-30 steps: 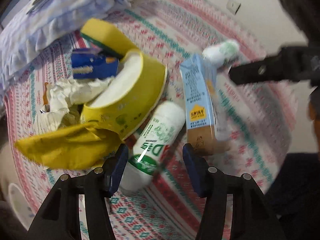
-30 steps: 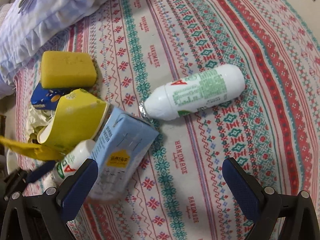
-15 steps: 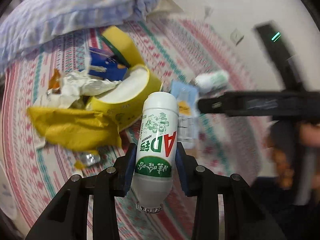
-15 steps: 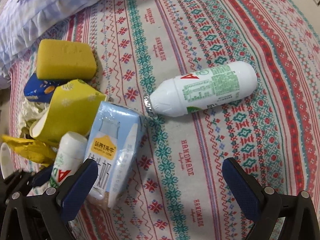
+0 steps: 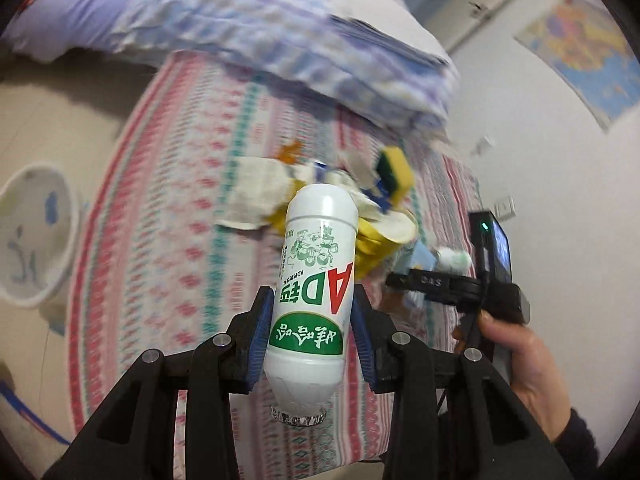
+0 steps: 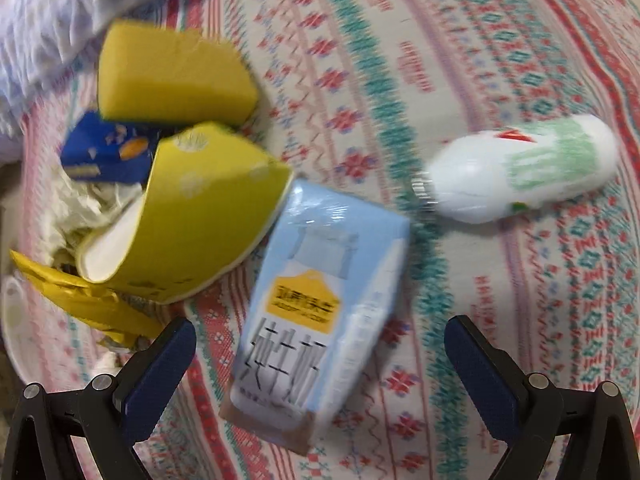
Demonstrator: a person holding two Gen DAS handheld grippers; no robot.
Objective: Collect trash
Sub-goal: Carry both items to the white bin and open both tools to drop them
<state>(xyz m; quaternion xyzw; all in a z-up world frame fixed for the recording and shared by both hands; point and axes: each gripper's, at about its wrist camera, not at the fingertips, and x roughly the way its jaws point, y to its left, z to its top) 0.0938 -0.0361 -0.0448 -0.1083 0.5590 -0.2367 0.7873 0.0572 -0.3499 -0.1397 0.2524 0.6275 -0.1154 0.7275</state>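
Item: white drink bottle [image 5: 316,280], clamped mid-body in my left gripper [image 5: 312,332], lifted clear of the bed [image 5: 160,240]. Long axis along my fingers; foil mouth toward me, base away. Step: carrying off. Next: a bin, probably the white one [image 5: 36,236] beside the bed. My right gripper [image 6: 320,360] gapes empty over the blue carton [image 6: 320,292].
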